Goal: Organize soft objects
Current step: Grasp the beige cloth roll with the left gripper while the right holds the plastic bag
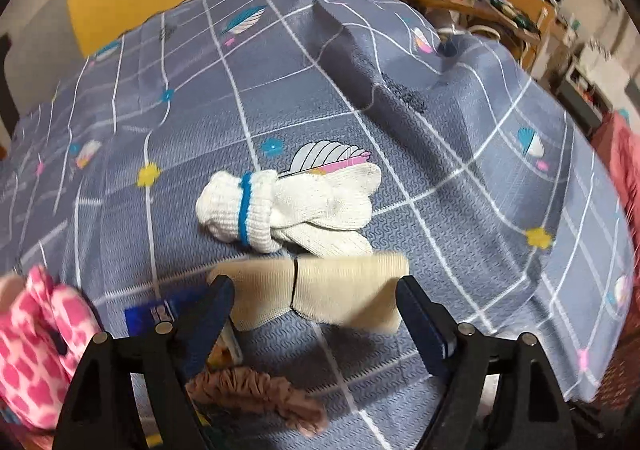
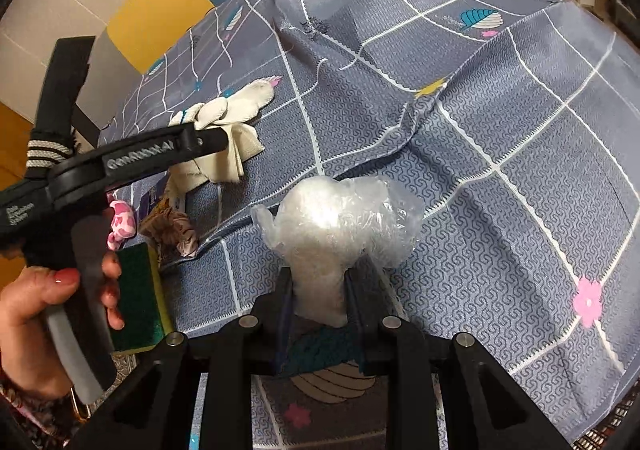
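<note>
Blur softens much of the left wrist view, and the cream knit cloth [image 1: 320, 290] lying across the gap of the left gripper [image 1: 316, 304] is smeared at its edges. That gripper is spread wide; whether its blue pads touch the cloth cannot be told. Just beyond the cream cloth lies the rolled pair of white gloves [image 1: 288, 205] with a blue band, resting on the grey-blue checked bedsheet [image 1: 460, 129]. Nearer than the cloth, a pinkish-brown crumpled fabric [image 1: 260, 390] is partly hidden behind the gripper's left finger, as is a blue packet [image 1: 160, 314] whose print is unreadable. A pink spotted plush item [image 1: 36, 350] is cut off at the frame edge, to the left of the cloth.

In the right wrist view the left gripper's body carries raised lettering that begins "GenRobot", the rest blurred; small white print on its handle is too tiny to read. The left hand [image 2: 36, 314] wraps that handle. The right gripper [image 2: 318, 290] is clenched on a crumpled clear plastic bag [image 2: 340, 217], held above the sheet. A green sponge [image 2: 138, 298] sits left of the bag, partly covered by the hand.
</note>
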`<state>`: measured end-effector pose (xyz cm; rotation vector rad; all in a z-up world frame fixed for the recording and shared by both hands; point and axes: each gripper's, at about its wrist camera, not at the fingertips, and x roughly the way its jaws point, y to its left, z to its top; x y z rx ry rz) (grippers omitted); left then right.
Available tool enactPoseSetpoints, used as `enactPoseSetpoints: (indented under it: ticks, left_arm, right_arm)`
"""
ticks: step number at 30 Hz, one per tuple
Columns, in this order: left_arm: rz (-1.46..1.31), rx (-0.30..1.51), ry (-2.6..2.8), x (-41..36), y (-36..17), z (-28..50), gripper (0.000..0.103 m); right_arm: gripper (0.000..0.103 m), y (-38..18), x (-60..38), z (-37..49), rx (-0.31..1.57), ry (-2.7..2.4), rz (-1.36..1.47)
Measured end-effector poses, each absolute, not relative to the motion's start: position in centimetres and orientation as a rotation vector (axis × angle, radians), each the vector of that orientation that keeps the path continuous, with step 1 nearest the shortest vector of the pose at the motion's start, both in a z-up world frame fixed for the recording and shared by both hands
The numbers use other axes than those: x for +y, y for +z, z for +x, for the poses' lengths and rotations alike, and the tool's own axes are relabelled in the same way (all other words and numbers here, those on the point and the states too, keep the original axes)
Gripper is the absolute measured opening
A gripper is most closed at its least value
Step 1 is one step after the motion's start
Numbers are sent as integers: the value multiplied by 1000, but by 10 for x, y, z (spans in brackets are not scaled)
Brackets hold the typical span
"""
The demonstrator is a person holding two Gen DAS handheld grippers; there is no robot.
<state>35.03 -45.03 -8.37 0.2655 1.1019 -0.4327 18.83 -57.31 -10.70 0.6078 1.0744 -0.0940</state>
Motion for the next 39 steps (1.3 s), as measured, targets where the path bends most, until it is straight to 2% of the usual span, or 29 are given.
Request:
enactPoseSetpoints:
  ticks: [7,9,12,13,14,17,22,24,26,27,31,36,39]
  left_arm:
    - [343,1113,-417,-454,-98,355,84]
    - [329,1117,-416,-451,-99,356,80]
    - [295,1123,-421,-446,-96,359,55]
    - [292,1123,-422,-445,-95,360,42]
    - [289,1125,-422,-443,-94,360,33]
    - [273,1143,-435,-439,-92,360,27]
    - [310,1104,-489,-442,-85,342,28]
    - [340,1054,-544,-446,-75,329,39]
    - [369,986,-571,-452,-62,322,64]
    - [396,955,-575,-457,-57,321,70]
    - [574,954,-605,-484,-57,328,71]
    - [908,968,-636,-511,-88,326,71]
    - [1014,980,-639,-516,-103,328,71]
  right_arm:
    - [25,-107,-574,187,1074,-93,613]
    - [25,-107,-574,187,1073,-94,614]
    - [25,-107,-574,187,1073,-94,615]
    - [25,-107,-574,187,1072,-94,615]
    - [25,-107,-574,187,1072,-94,615]
    - [25,-107,-574,187,1071,-95,618]
    - [25,-106,-576,185,1068,-97,632]
    - [25,-105,-577,185,1067,-97,637]
    - [25,-105,-578,184,1066,-97,641]
    - [25,-105,-578,183,1067,-96,642]
    - [25,-105,-577,183,1069,-87,648]
    - [26,-105,-577,183,1070,-88,658]
    - [26,-105,-577,184,1072,-88,656]
